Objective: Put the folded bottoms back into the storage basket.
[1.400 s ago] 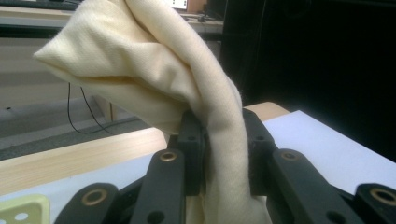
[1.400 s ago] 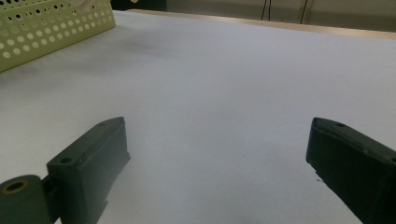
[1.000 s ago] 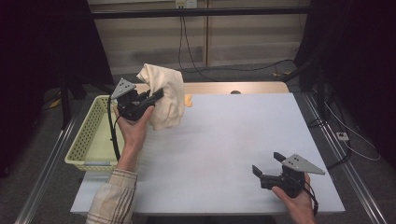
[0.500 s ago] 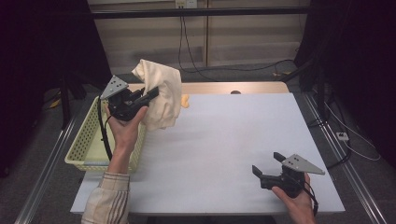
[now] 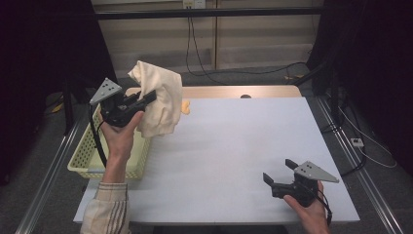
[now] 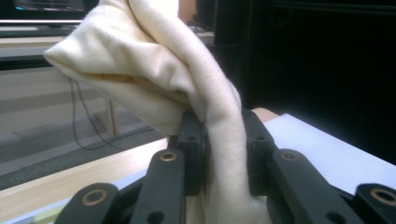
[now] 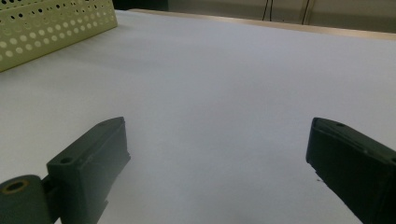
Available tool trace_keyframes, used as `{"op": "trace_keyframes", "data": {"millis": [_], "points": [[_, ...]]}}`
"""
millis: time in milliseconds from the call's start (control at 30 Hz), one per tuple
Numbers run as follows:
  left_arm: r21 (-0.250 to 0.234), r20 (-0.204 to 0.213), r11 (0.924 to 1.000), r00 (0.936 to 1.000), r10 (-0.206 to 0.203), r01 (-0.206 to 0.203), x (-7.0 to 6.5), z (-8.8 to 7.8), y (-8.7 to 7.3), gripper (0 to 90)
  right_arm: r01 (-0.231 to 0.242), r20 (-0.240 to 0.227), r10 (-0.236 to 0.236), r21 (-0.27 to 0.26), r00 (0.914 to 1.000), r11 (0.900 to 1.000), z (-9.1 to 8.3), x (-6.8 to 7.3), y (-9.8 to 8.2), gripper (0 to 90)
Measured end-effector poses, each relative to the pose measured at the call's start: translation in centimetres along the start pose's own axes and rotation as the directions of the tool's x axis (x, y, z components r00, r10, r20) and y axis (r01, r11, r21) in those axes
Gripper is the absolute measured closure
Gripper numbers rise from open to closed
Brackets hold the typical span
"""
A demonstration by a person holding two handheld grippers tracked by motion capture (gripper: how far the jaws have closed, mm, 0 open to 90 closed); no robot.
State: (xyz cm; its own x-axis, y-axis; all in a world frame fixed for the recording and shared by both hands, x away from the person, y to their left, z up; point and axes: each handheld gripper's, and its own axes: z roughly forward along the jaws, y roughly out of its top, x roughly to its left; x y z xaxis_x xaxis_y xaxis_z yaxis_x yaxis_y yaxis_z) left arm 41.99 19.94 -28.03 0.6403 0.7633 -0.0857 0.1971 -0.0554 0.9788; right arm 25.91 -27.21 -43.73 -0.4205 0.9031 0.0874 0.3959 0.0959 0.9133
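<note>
Above the basket (image 5: pixel 87 158) at the table's left edge, a cloth (image 5: pixel 160 97) is held clamped in the left gripper (image 5: pixel 146 97), hanging long-axis down; the right gripper (image 5: pixel 280 173), jaws apart, is rested well away.

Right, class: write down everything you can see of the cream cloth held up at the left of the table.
The cream cloth is soft, plain, woven-looking fabric, bunched and creased into thick folds. It hangs in the air above the table's left edge, beside the yellow basket. The left tongs are shut on a gathered fold of it; the left gripper view shows that fold pinched between the black jaws. One bunched end stands above the grip, and the rest droops below. Nothing else visibly touches it.
</note>
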Motion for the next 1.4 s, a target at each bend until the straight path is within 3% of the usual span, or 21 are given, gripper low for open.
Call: {"op": "trace_keyframes", "data": {"millis": [333,733,933,1167,1233,1400], "points": [[0.014,0.002,0.9998,0.9999,-0.011,0.011,1.2,-0.9,0.1,74.2,0.002,-0.003,-0.002,0.002,1.0000,1.000,0.0,0.0,0.0,5.4],[0.020,-0.026,0.9988,0.9987,-0.043,0.044,2.4,-2.7,0.6,74.5,0.000,-0.001,0.000,0.002,1.0000,1.000,0.0,0.0,0.0,5.4],[0.009,-0.053,0.9991,0.9978,-0.041,0.041,2.8,-4.2,0.9,74.6,0.005,-0.002,-0.005,0.005,1.0000,1.000,0.1,-0.1,0.0,5.4],[0.027,-0.082,0.9989,0.9960,-0.035,0.037,3.4,-5.0,0.1,74.6,0.010,-0.001,-0.010,0.008,1.0000,1.000,0.3,0.1,0.0,5.4],[0.017,-0.088,0.9979,0.9942,-0.060,0.062,4.1,-5.2,-0.3,74.6,0.010,-0.003,-0.010,0.009,0.9999,1.000,0.3,0.0,0.0,5.4],[0.002,-0.097,0.9975,0.9928,-0.070,0.071,4.5,-5.4,-0.3,74.6,0.010,-0.001,-0.010,0.008,1.0000,1.000,0.3,0.0,0.0,5.4]]}}
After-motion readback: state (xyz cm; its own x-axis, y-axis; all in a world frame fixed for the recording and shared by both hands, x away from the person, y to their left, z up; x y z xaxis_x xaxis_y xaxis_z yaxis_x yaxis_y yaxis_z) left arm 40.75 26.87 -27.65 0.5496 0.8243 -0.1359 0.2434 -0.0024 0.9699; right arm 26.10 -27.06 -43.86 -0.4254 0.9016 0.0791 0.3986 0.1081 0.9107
